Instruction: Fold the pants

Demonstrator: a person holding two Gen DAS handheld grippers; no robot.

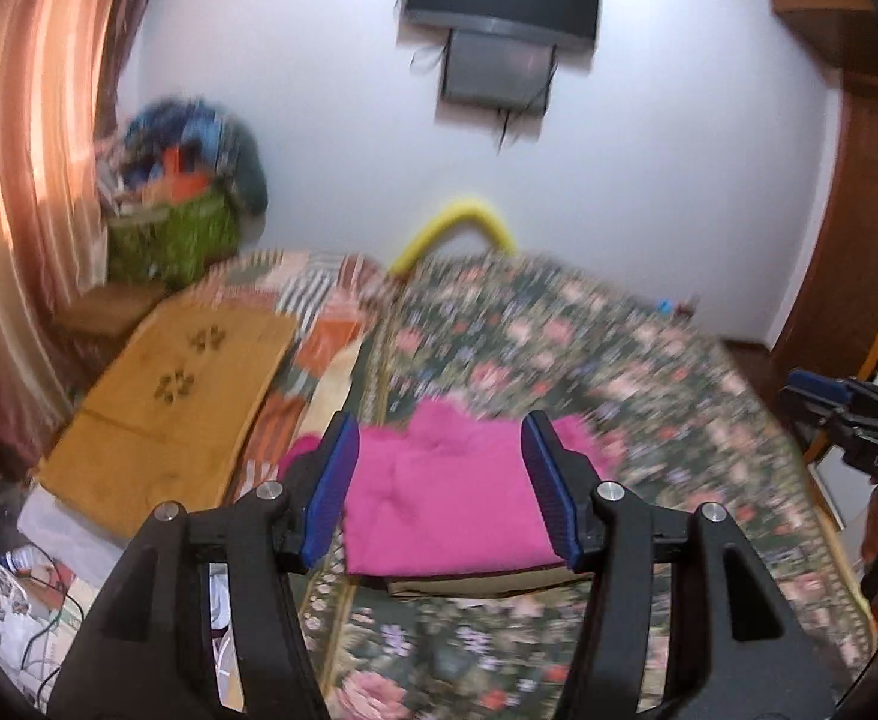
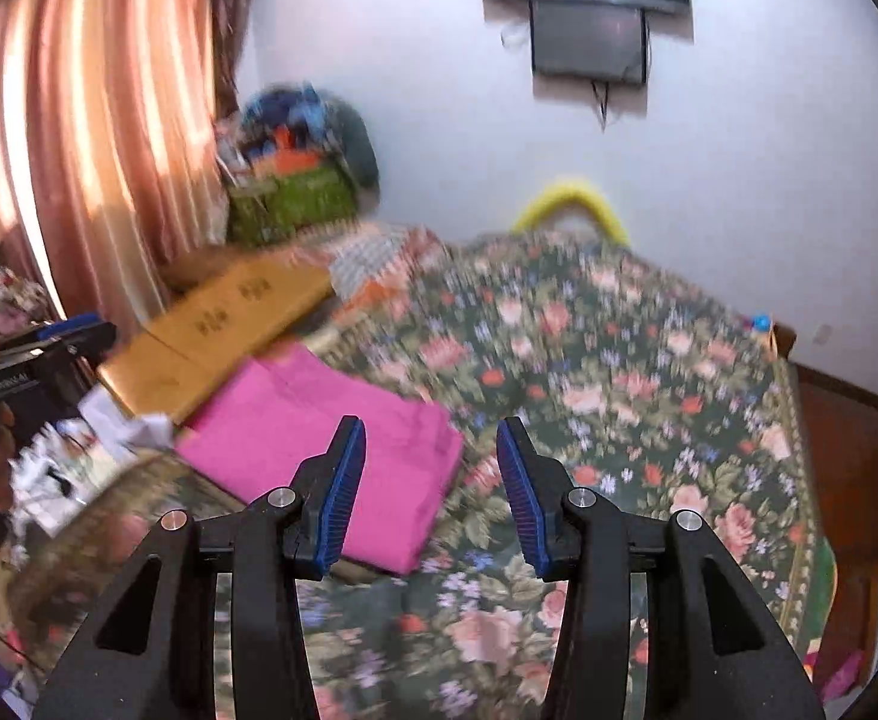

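Note:
The pink pants [image 1: 445, 498] lie folded into a compact rectangle on the floral bedspread [image 1: 649, 372]. My left gripper [image 1: 442, 438] is open and empty, held above them with a blue pad on each side of the bundle. In the right wrist view the pants [image 2: 319, 444] lie to the left, and my right gripper [image 2: 433, 444] is open and empty, over the bedspread [image 2: 619, 372] just right of the pants' edge. The right gripper also shows at the left view's right edge [image 1: 799, 393], and the left gripper at the right view's left edge [image 2: 73, 327].
A tan folded cloth [image 1: 163, 408] lies left of the pants. A green basket of clothes [image 1: 175, 234] stands in the far corner by the curtain [image 1: 13, 180]. A yellow tube [image 1: 457, 228] arches behind the bed. Papers and cables [image 1: 25, 594] lie at the near left.

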